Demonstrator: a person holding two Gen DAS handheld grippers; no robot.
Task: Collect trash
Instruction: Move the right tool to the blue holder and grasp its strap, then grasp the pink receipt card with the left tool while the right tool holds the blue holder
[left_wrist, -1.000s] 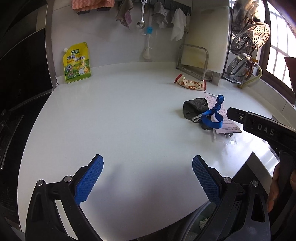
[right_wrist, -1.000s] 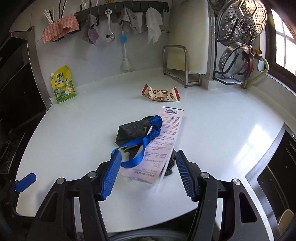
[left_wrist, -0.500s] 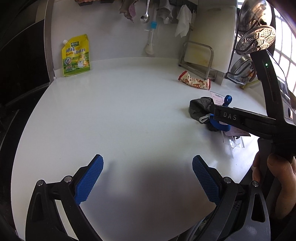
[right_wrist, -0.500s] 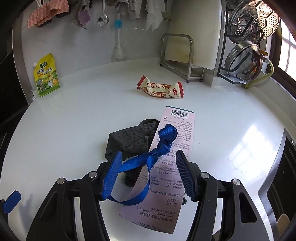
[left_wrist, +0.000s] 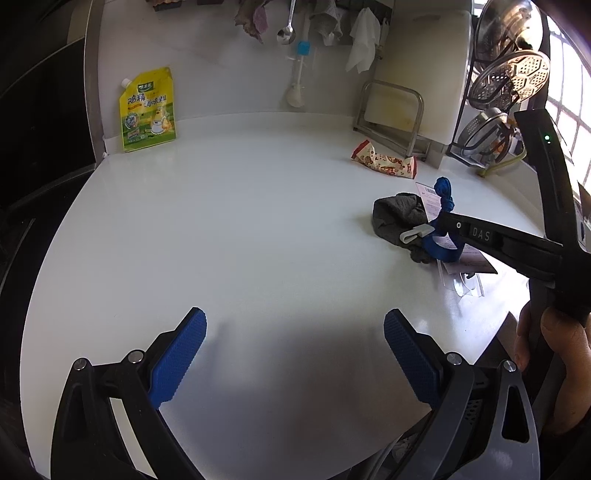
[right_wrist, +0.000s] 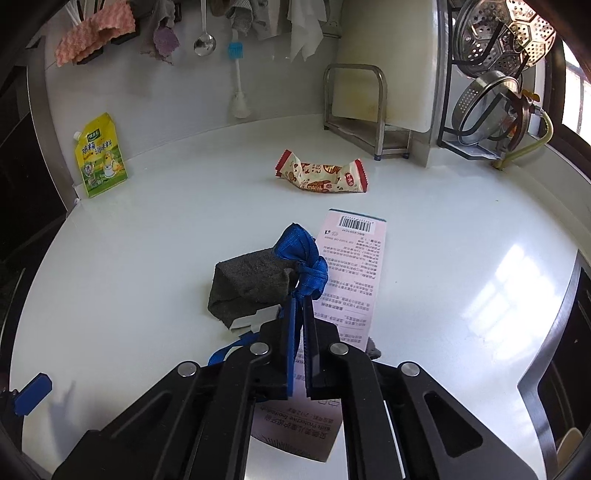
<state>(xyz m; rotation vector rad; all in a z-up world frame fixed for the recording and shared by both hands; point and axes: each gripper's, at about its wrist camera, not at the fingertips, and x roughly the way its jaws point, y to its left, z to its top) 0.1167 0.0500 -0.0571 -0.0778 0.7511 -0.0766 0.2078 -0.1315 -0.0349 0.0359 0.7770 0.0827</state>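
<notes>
On the white counter (right_wrist: 147, 229) lies a small heap: a blue strap (right_wrist: 301, 258) with a knot, a dark grey cloth (right_wrist: 251, 284) and a pink printed card (right_wrist: 354, 273). My right gripper (right_wrist: 301, 306) points down at the heap, its jaws closing tight with the blue strap pinched between the pads. The left wrist view shows that gripper (left_wrist: 448, 221) from the side at the strap (left_wrist: 443, 188) and cloth (left_wrist: 399, 218). A red and white snack wrapper (right_wrist: 321, 175) lies farther back. My left gripper (left_wrist: 295, 332) hangs open over bare counter, holding nothing.
A yellow-green pouch (left_wrist: 147, 110) leans on the back wall at the left. A cutting-board stand (right_wrist: 354, 107) and a rack of steel strainers (right_wrist: 498, 74) fill the back right. A person's hand (left_wrist: 554, 339) grips the right tool. A clear plastic piece (left_wrist: 461, 284) lies by the card.
My right gripper moved forward over the heap and its wide-open jaws shut on the blue strap. The left gripper stayed open and nearly still.
</notes>
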